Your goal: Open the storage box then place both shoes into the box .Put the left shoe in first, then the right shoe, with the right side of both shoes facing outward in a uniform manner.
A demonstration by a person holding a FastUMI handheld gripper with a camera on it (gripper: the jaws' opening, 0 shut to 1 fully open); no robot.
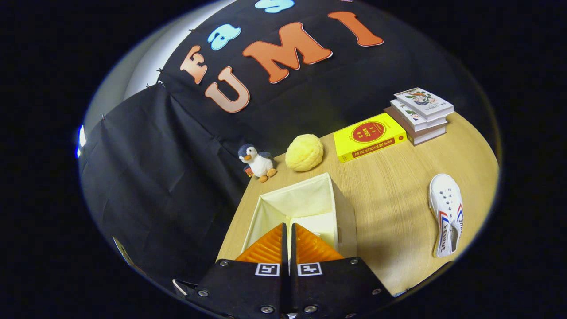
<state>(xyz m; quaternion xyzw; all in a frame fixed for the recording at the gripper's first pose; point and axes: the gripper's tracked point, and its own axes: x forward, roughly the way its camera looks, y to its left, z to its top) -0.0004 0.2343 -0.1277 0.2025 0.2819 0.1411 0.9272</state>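
A cream fabric storage box (343, 208) stands open on the wooden table (390, 186), just ahead of and beneath my fingers. My gripper (286, 228) is shut, its fingertips pressed together over the box's opening with nothing visible between them. The fingers hide most of the box's floor; a small white patch (317, 233) shows inside beside the right finger, and I cannot tell what it is. A white canvas shoe (446, 212) with red and blue side stripes lies on the table well to the right of the box, toe pointing away from me.
Beyond the box sit a plush penguin (258, 162) and a round yellow plush (304, 152). A yellow book (368, 136) lies flat further right, next to a stack of three books (421, 114). Black cloth hangs behind and left of the table.
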